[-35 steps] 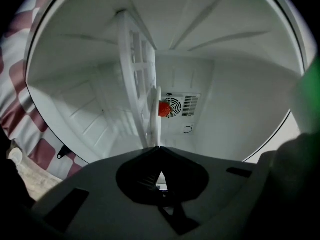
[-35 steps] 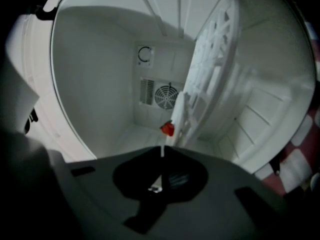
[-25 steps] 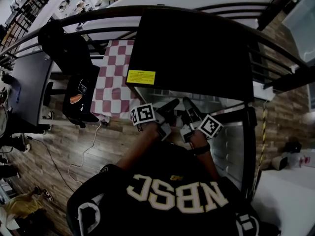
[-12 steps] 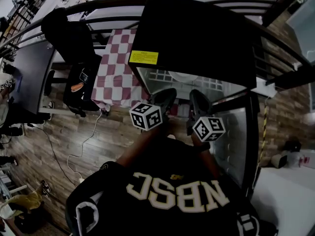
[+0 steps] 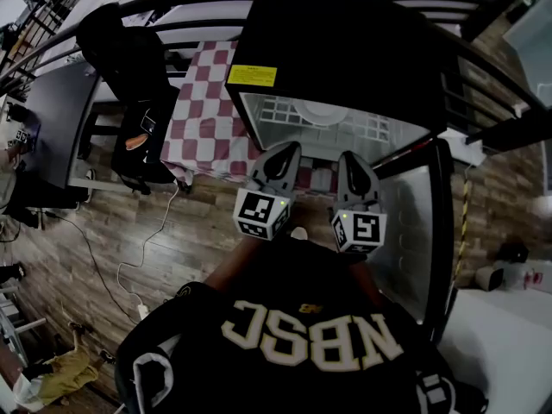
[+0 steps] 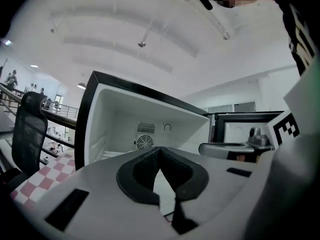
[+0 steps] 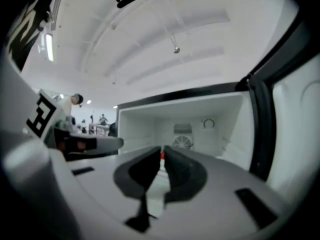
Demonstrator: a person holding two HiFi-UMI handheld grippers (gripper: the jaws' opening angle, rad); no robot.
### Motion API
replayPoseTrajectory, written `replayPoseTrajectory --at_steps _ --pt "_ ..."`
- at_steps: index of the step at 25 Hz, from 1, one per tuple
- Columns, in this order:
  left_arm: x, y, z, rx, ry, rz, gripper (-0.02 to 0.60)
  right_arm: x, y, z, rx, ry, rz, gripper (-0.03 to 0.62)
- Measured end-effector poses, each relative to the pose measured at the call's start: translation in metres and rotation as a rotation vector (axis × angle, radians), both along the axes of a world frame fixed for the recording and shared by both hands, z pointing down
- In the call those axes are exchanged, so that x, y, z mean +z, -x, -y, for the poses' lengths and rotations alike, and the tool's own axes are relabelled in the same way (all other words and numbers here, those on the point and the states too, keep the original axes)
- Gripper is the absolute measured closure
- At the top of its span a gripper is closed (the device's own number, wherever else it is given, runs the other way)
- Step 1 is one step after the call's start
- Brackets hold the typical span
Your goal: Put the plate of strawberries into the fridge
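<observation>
The black fridge (image 5: 345, 50) stands open in front of me, its white inside showing in all three views. Low in the opening, a red patch (image 5: 316, 178) that looks like the strawberries shows between my two grippers; the plate under it is mostly hidden. A red speck (image 7: 161, 155) shows just past the right gripper's tips. My left gripper (image 5: 281, 158) and right gripper (image 5: 352, 164) point side by side into the fridge mouth. Both are shut, with nothing that I can make out held in their jaws (image 6: 161, 154).
The fridge door (image 5: 405, 248) hangs open at the right, close to the right gripper. A white round dish (image 5: 323, 113) lies on the wire shelf inside. A checkered cloth (image 5: 200, 110) and a black chair (image 5: 142, 136) stand left of the fridge.
Both grippers have risen and rolled, so their marker cubes went from the outer sides to facing up. They now point into the fridge mouth. More of the fridge interior shows.
</observation>
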State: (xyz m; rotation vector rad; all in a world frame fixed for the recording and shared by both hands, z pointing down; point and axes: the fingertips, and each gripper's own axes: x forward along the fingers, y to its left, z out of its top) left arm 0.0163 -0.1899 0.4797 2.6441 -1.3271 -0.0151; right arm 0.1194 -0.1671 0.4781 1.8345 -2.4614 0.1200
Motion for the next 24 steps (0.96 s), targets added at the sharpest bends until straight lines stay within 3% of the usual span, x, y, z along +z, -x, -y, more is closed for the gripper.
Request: replayPoseTrajectory --at_steps 7,20,24 --pt "-0.007 -0.002 -0.025 -0.026 -0.044 0.015 0.565 -0.001 -0.011 -0.026 0.011 -0.012 -0.026 0.559" --pt "0.005 -0.018 -0.063 -0.044 0.041 -0.087 0.565 0.02 -0.026 -0.06 -0.025 0.051 0.02 0.559" --pt "0.01 -0.02 -0.068 -0.056 0.052 -0.064 0.565 0.023 -0.024 -0.064 -0.048 0.064 0.049 0.559"
